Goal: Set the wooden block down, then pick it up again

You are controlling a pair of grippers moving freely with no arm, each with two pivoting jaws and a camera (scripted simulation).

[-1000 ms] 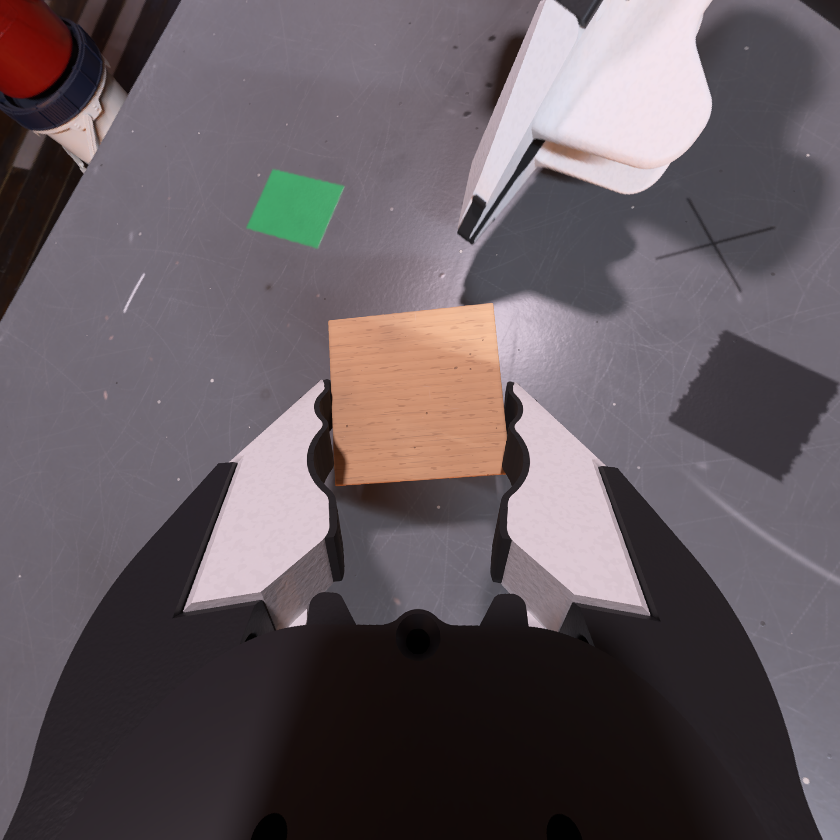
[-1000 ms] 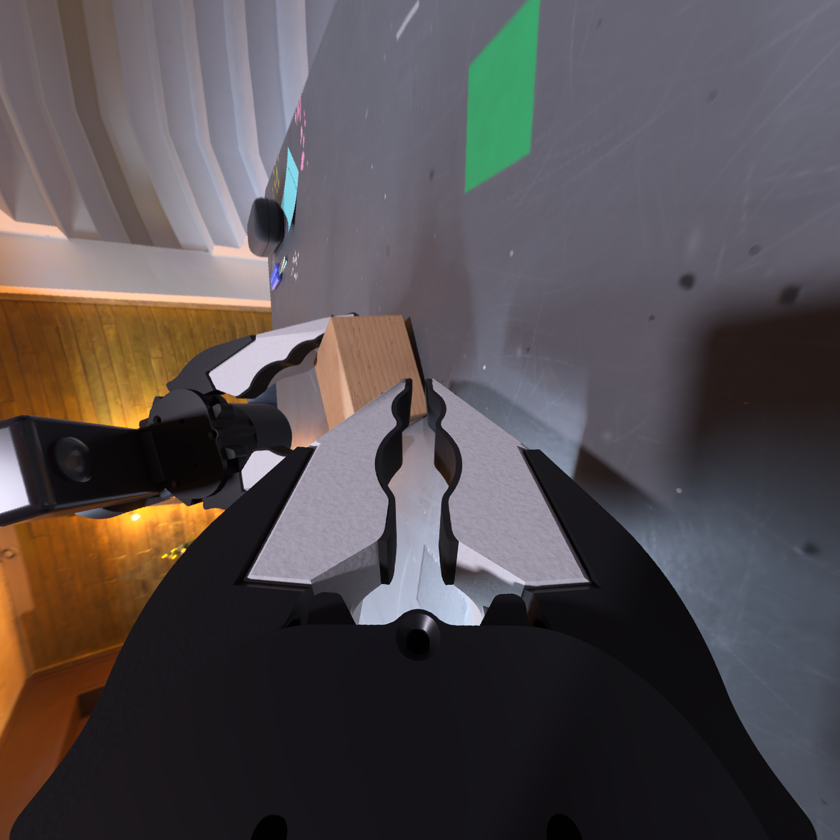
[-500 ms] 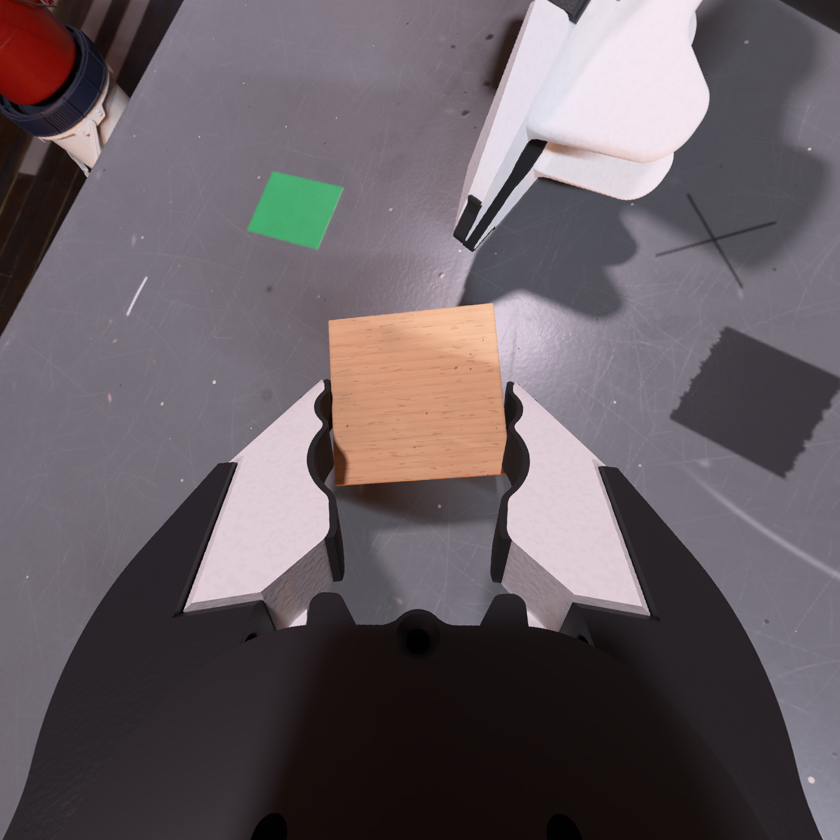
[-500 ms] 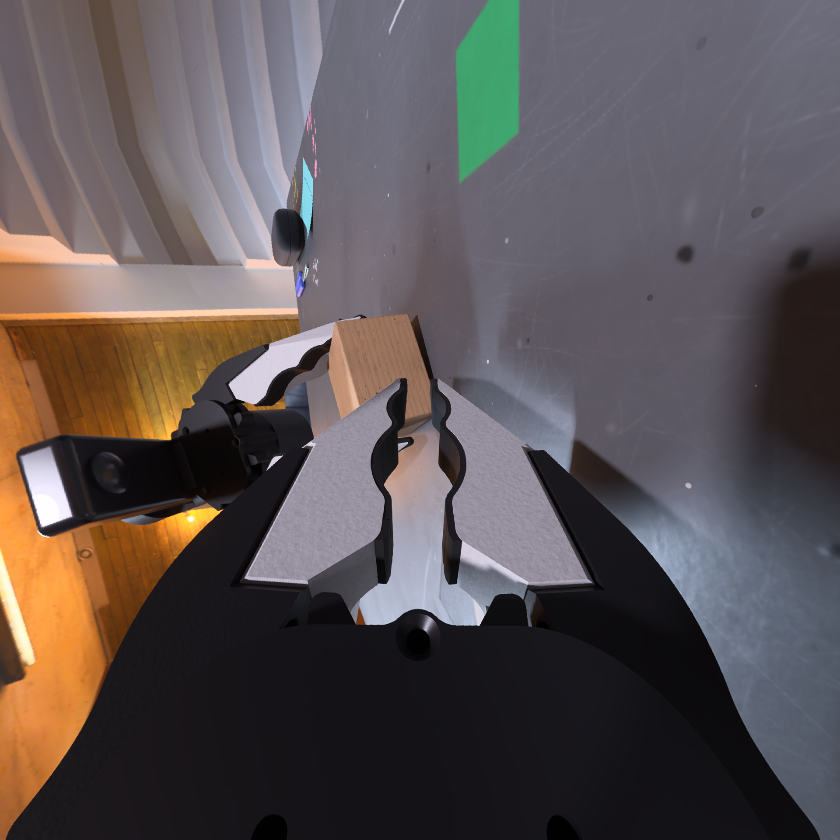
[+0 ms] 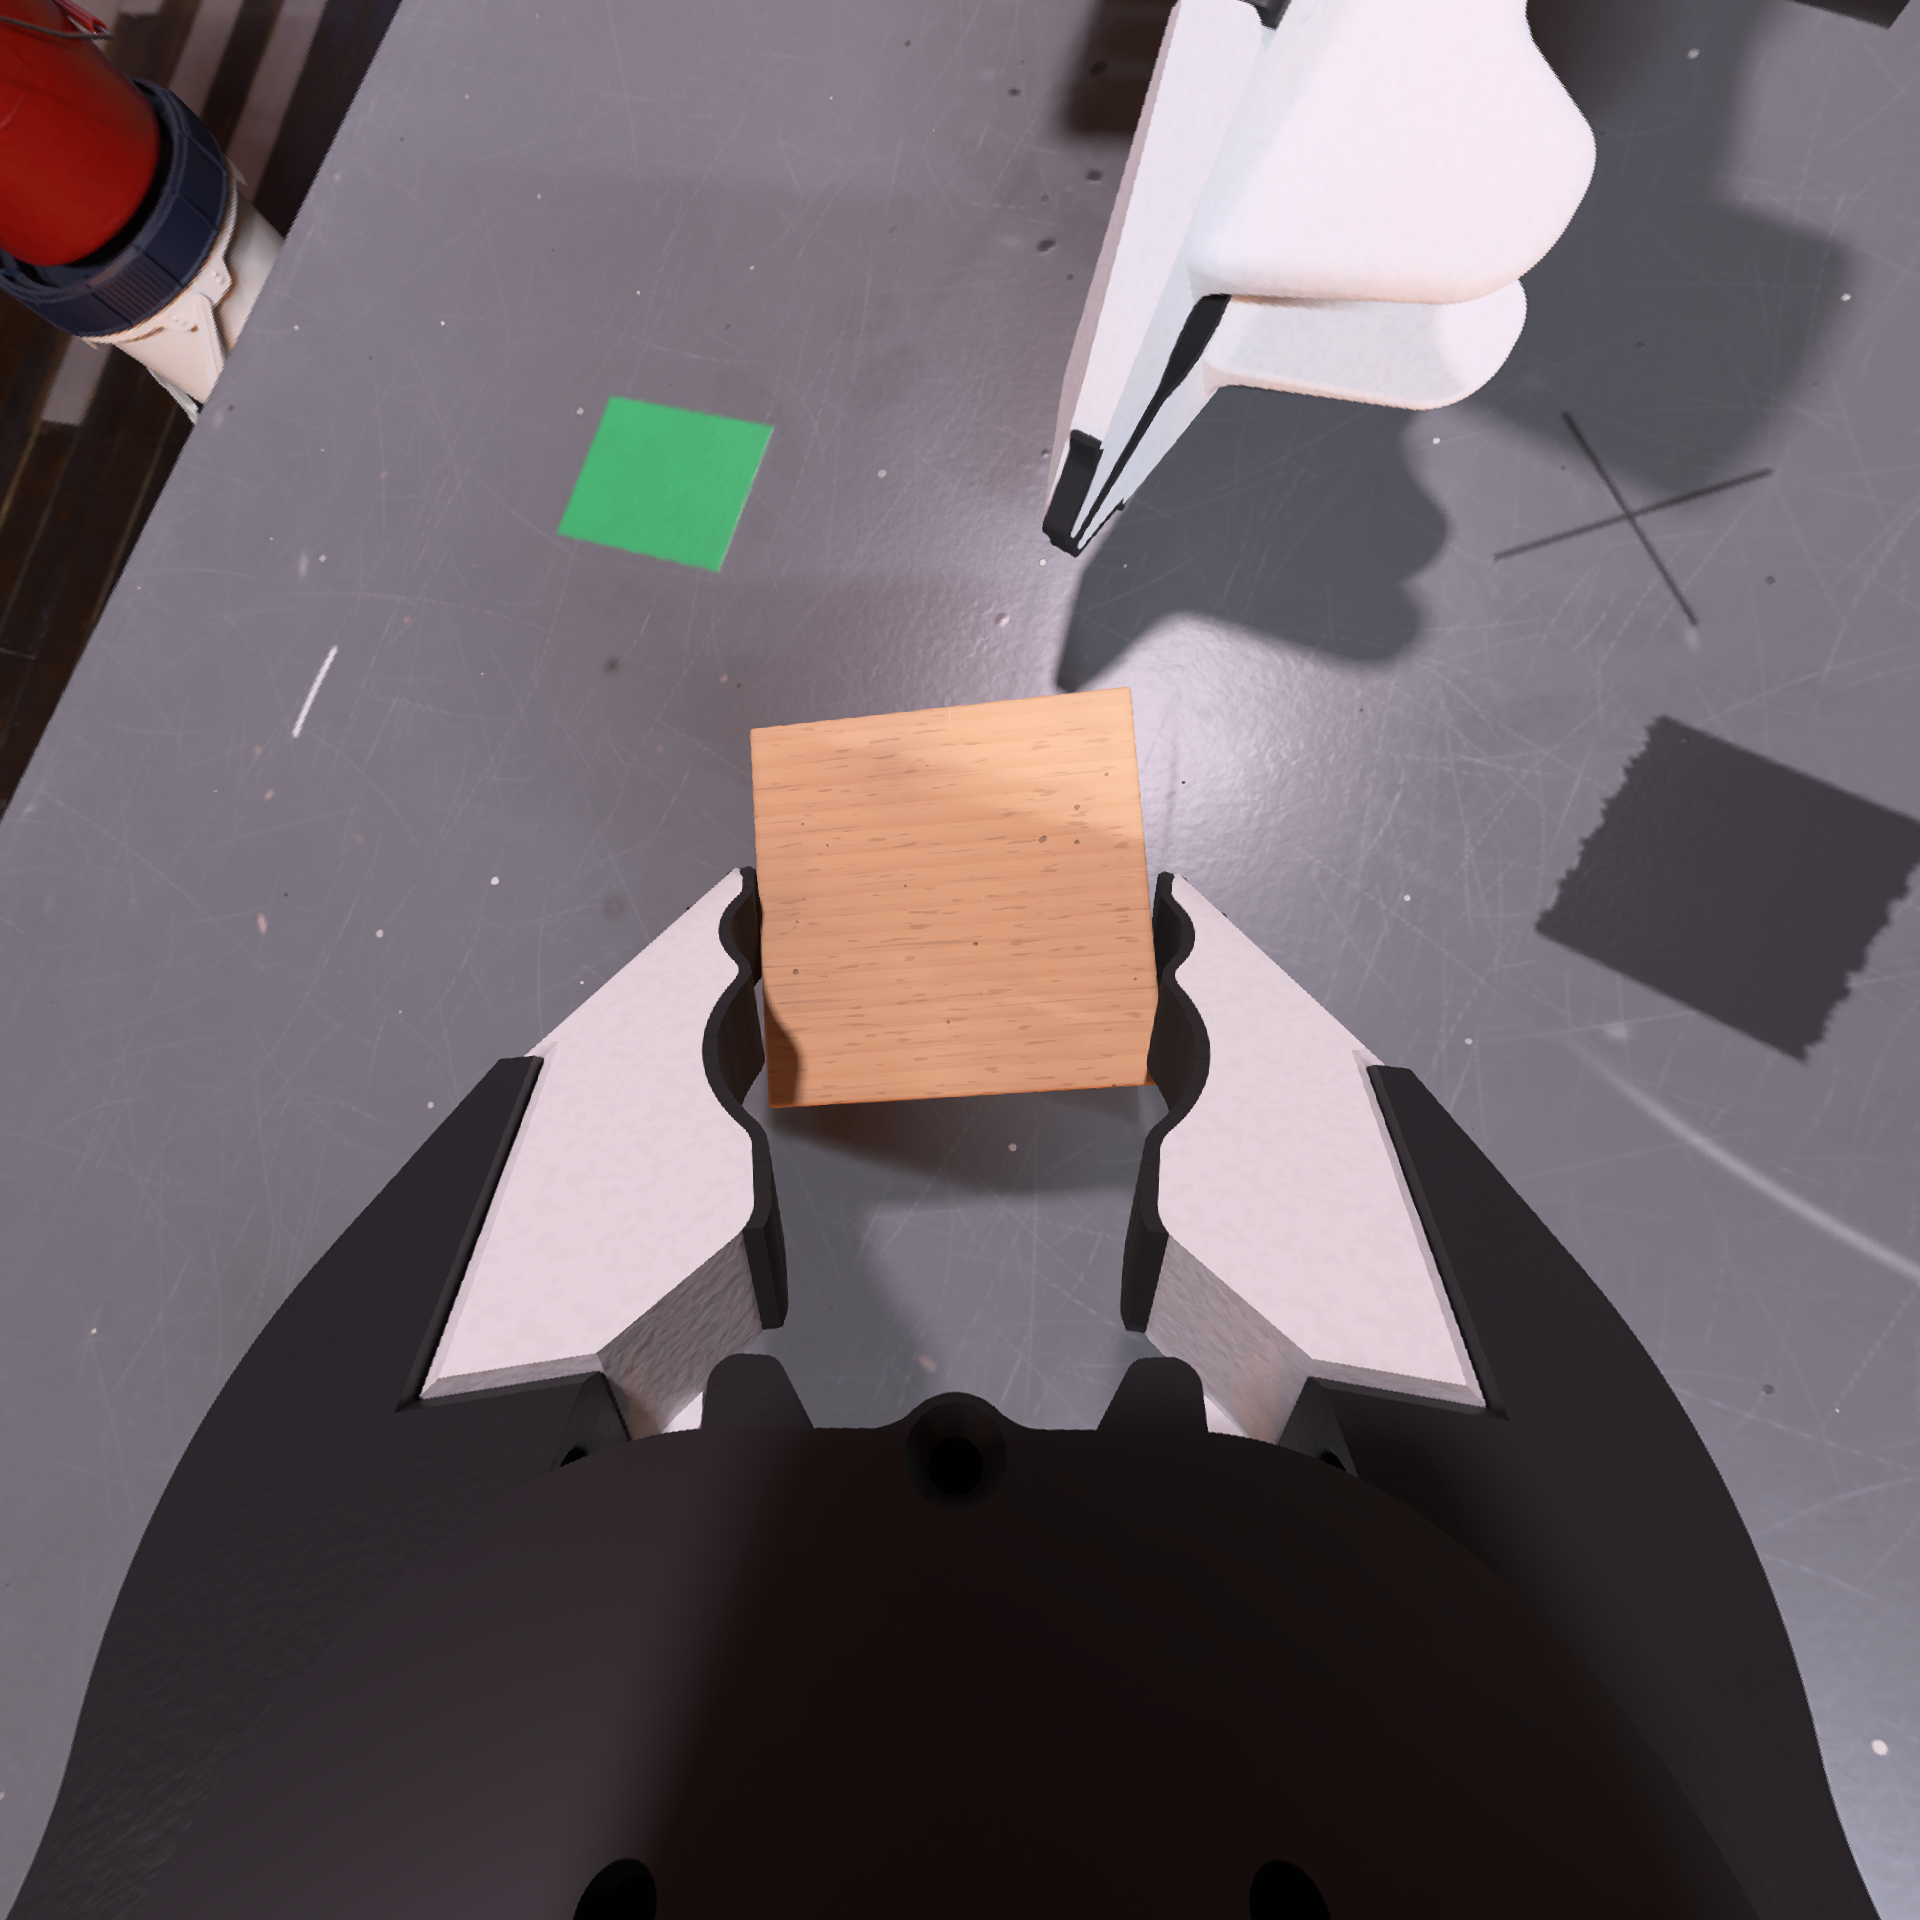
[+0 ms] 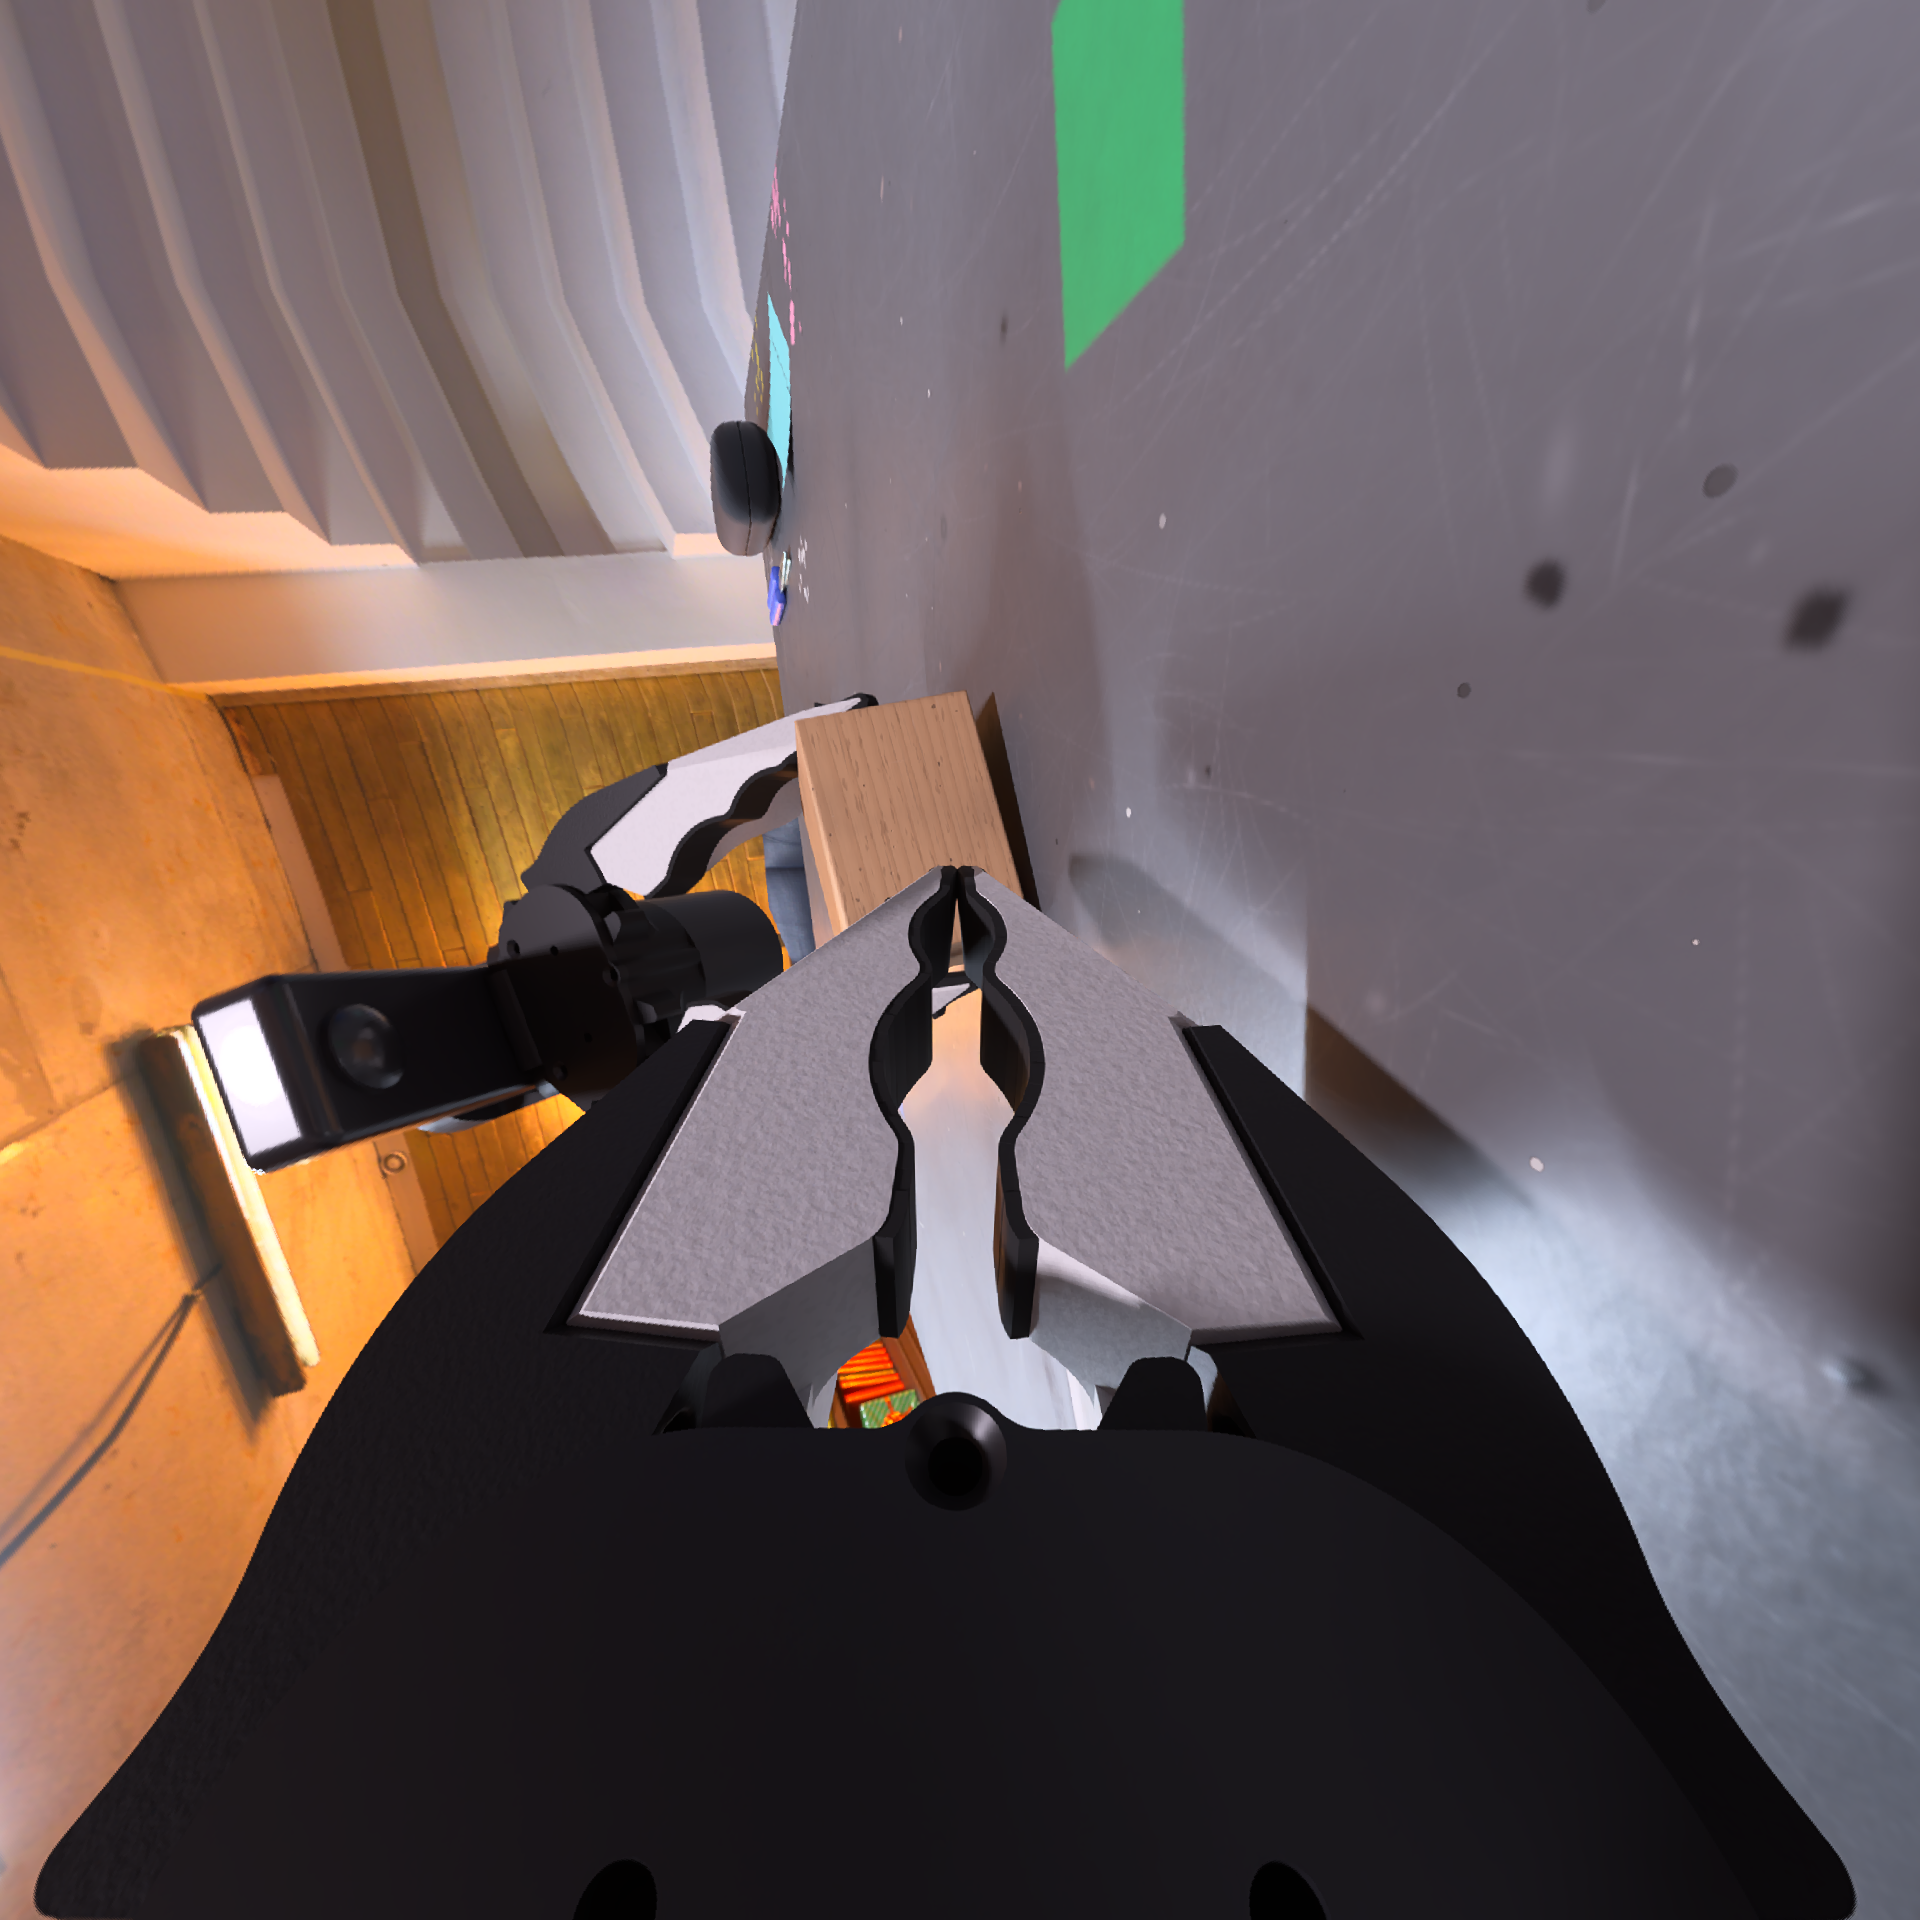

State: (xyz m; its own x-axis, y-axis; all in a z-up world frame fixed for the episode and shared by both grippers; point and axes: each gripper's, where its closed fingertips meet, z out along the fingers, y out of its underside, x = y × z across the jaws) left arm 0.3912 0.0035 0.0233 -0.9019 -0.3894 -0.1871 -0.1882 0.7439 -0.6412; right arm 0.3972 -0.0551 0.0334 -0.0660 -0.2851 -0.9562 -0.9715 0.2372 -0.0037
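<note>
The wooden block (image 5: 951,904), a light cube, is clamped between the pads of my left gripper (image 5: 953,883), close over the grey table (image 5: 416,935). I cannot tell whether it touches the table. My right gripper (image 6: 956,878) is shut and empty, its tips meeting just in front of the block (image 6: 894,800). In the left wrist view the right gripper (image 5: 1086,514) hangs beyond the block, to its upper right, apart from it. In the right wrist view one finger (image 6: 717,790) of the left gripper shows against the block's side.
A green square (image 5: 665,483) lies on the table to the far left of the block. A dark square patch (image 5: 1730,883) and a thin cross mark (image 5: 1631,514) lie to the right. A red cylinder (image 5: 62,135) stands past the table's left edge. A black round object (image 6: 743,486) sits farther along the table.
My right gripper's jaws have closed from a narrow gap to touching tips, and its view has turned a little. The left gripper and the block have hardly moved.
</note>
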